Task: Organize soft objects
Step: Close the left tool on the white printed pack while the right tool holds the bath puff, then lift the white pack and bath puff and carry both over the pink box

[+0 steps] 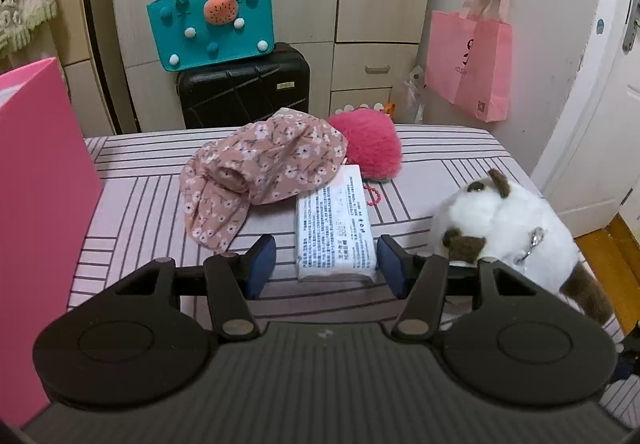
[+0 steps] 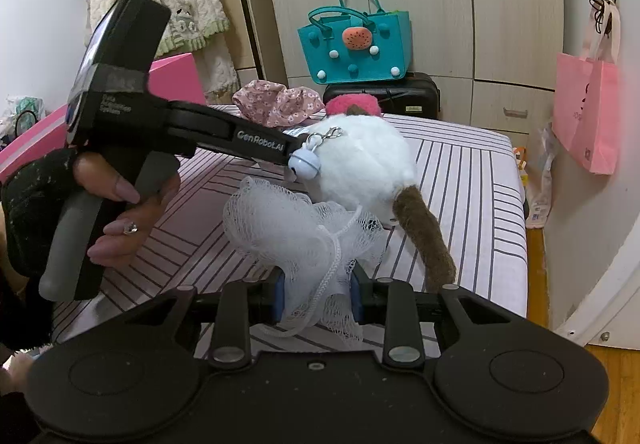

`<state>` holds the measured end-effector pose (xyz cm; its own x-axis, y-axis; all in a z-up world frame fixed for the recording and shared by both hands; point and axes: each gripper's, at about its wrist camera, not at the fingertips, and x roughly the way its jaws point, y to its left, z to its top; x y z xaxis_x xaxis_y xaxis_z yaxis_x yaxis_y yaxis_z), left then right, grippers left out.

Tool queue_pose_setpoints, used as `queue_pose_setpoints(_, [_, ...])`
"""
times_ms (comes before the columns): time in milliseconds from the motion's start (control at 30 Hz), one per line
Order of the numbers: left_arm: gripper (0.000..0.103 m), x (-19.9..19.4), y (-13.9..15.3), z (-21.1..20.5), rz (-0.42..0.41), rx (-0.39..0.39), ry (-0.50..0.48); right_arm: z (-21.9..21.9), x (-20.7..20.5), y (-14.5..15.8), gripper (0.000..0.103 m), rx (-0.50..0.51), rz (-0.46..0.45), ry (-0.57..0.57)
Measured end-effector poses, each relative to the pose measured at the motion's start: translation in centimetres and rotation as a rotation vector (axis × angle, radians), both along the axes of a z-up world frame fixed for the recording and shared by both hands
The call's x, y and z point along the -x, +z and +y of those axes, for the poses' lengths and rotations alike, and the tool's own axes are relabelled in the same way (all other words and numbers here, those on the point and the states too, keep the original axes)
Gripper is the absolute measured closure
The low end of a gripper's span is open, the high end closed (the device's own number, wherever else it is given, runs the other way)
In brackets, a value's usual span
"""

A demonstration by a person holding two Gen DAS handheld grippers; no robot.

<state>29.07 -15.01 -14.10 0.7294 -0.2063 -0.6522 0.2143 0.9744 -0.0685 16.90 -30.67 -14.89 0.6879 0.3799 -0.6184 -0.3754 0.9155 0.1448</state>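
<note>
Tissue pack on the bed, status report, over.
Left gripper open, straddling tissue pack. Right gripper shut on mesh pouf. Floral cloth overlaps pack's far corner; plush toy close beside.

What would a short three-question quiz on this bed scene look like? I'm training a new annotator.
1. True or false: the right hand-held gripper is shut on the white mesh pouf.
2. Which item lies between the open fingers of the left hand-held gripper: A) floral cloth, B) tissue pack, C) plush cat?
3. Fill in: the teal felt bag sits on a black ____.

Key: 1 true; 2 B; 3 suitcase.
</note>
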Motion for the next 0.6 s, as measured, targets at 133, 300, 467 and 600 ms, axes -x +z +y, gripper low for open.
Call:
queue_pose_setpoints(133, [0.048, -0.5, -0.1, -0.3, -0.003, -0.006, 0.016, 0.0, 0.2, -0.2, 0.066, -0.009, 0.002, -0.008])
queue_pose_setpoints(300, [0.064, -1.0, -0.4, -0.7, -0.028, -0.005, 0.023, 0.7, 0.0, -0.2, 0.064, 0.015, -0.013, -0.021])
queue_pose_setpoints(467, [0.064, -0.2, -0.3, -0.4, -0.025, -0.015, 0.017, 1.0, 0.1, -0.2, 0.059, 0.031, -0.020, -0.021])
queue_pose_setpoints(600, [0.064, 1.2, -0.3, 0.1, -0.026, -0.012, 0.018, 1.4, -0.2, -0.3, 0.050, 0.043, -0.023, -0.021])
